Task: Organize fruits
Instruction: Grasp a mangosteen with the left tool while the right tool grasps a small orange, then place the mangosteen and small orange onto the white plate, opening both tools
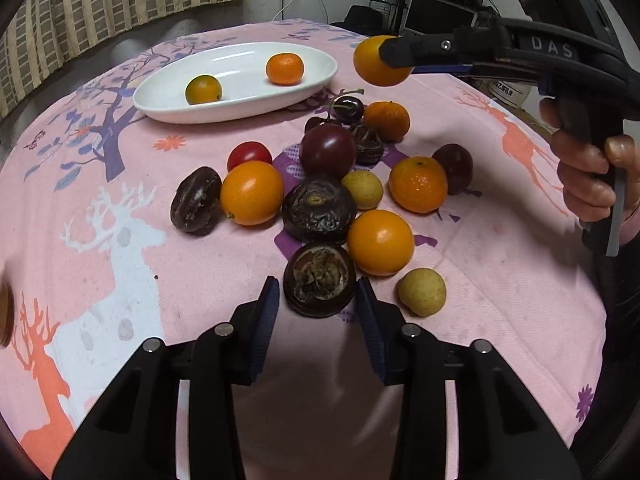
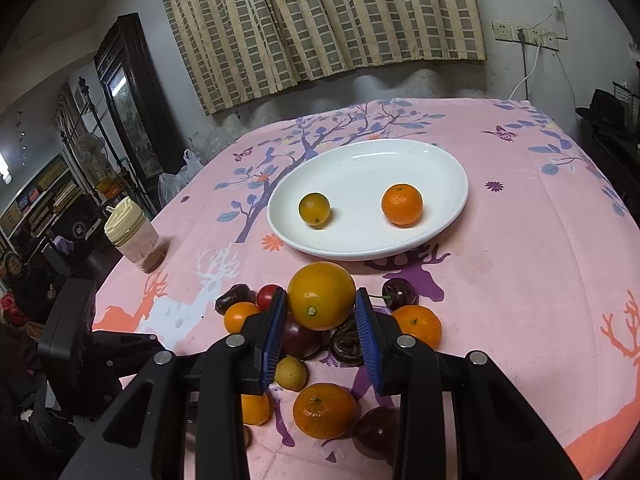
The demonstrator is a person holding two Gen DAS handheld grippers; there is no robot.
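Note:
A white oval plate (image 1: 168,108) (image 2: 448,168) holds a greenish-yellow citrus (image 1: 203,89) (image 2: 314,209) and a tangerine (image 1: 285,68) (image 2: 401,204). My right gripper (image 2: 321,296) is shut on a smooth orange fruit (image 2: 321,295) (image 1: 372,65) and holds it in the air above the fruit pile, near the plate. My left gripper (image 1: 318,286) is open, its jaws on either side of a dark wrinkled mangosteen (image 1: 319,279) on the cloth. The pile holds several oranges, tangerines, dark plums, cherries, pale longans and a red tomato (image 1: 249,154).
A pink tablecloth (image 1: 120,220) with deer and tree prints covers the table. A plastic jar with a cream lid (image 2: 134,236) stands near the table's left edge. A curtain, wall sockets and shelves lie behind the table.

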